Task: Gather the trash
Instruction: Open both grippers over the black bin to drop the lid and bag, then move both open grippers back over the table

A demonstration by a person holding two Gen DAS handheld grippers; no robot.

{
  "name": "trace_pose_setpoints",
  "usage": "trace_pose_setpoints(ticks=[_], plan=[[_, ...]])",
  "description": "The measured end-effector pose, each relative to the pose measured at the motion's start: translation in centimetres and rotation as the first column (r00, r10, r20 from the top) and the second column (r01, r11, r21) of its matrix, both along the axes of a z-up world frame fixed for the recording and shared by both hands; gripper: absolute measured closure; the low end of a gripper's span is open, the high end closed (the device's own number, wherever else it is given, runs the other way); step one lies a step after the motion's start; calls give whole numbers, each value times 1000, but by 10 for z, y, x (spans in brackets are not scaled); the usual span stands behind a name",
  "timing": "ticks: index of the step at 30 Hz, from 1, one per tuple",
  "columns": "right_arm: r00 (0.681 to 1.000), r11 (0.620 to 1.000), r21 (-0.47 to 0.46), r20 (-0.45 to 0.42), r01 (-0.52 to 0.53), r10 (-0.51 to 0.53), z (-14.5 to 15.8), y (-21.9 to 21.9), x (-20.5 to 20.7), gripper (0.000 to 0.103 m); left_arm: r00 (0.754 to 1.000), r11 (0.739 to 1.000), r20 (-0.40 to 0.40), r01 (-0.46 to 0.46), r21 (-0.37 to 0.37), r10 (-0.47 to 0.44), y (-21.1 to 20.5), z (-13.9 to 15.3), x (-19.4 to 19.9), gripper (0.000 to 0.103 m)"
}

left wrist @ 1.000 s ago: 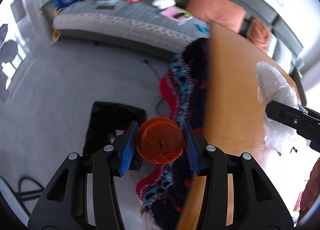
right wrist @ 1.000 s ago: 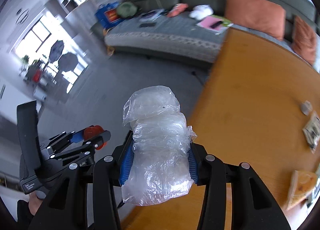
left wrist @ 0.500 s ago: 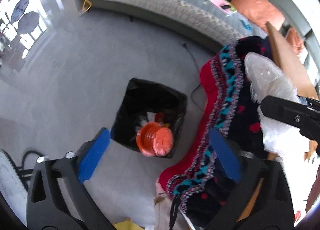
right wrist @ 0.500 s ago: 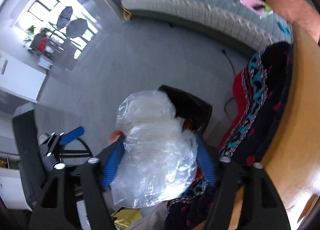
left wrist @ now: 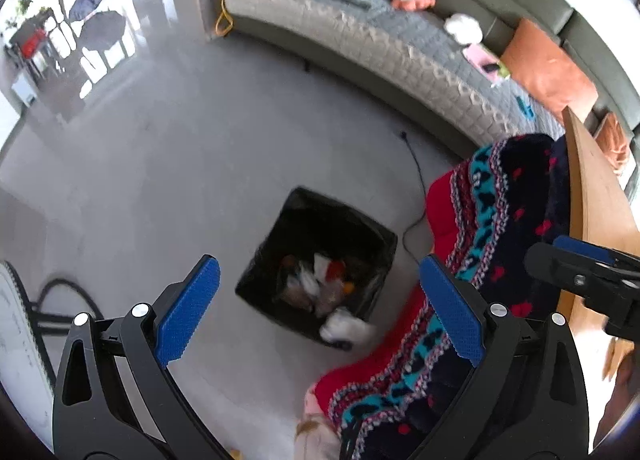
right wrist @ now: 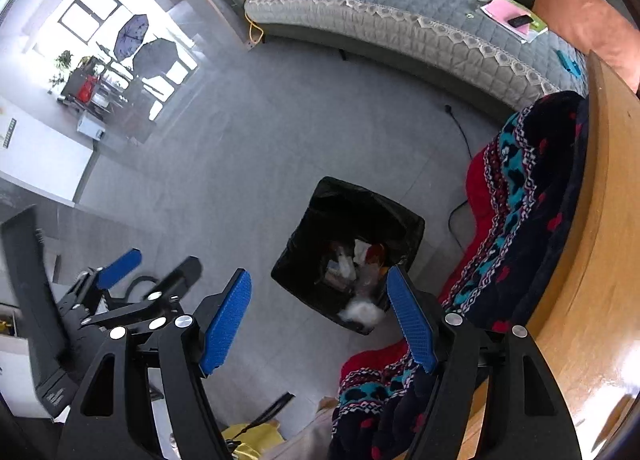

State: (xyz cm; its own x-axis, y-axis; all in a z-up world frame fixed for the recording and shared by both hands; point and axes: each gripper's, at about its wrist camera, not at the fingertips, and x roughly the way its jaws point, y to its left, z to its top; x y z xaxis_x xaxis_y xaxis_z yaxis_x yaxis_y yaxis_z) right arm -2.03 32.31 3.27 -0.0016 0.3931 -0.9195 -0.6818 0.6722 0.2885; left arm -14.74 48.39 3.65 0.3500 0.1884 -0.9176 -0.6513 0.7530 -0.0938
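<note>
Both claws point down over the black plastic-lined square trash bin [left wrist: 320,260] on the grey floor. The left claw [left wrist: 320,312] gapes wide and empty; the right claw [right wrist: 318,316] stands open, empty. A crumpled clear plastic bag [right wrist: 362,312] lies at the bin's near rim.

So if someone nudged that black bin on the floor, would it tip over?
Probably it slides rather than tips: the bin looks squat and square, standing flat on smooth floor. It likely feels light, holding only loose wrappers. Its thin liner would crumple if grabbed.
</note>
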Motion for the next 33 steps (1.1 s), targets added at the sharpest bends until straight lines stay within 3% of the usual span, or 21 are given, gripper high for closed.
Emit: trace_pose_setpoints(ticks=[2, 8, 13, 23, 28, 33], plan=[[1000, 1000, 9, 6, 3, -3, 5, -7, 1, 32, 999, 1000, -47, -6, 11, 7, -5, -3, 5, 6], [999, 999, 43, 41, 19, -20, 25, -37, 1, 32, 999, 997, 39, 34, -69, -31, -26, 1, 6, 6], [997, 997, 66, 70, 38, -42, 39, -67, 3, 32, 997, 994, 48, 61, -88, -57, -53, 10, 19, 6], [984, 986, 108, 108, 129, -141, 55, -157, 20, 30, 986, 987, 81, 149, -65, -143, -135, 32, 48, 6], [972, 975, 116, 118, 190, -204, 56, -213, 35, 29, 970, 969, 68, 239, -64, -235, -190, 32, 71, 6], [953, 957, 126, 124, 260, -276, 56, -270, 49, 29, 951, 952, 50, 307, -9, -307, -244, 37, 94, 6]])
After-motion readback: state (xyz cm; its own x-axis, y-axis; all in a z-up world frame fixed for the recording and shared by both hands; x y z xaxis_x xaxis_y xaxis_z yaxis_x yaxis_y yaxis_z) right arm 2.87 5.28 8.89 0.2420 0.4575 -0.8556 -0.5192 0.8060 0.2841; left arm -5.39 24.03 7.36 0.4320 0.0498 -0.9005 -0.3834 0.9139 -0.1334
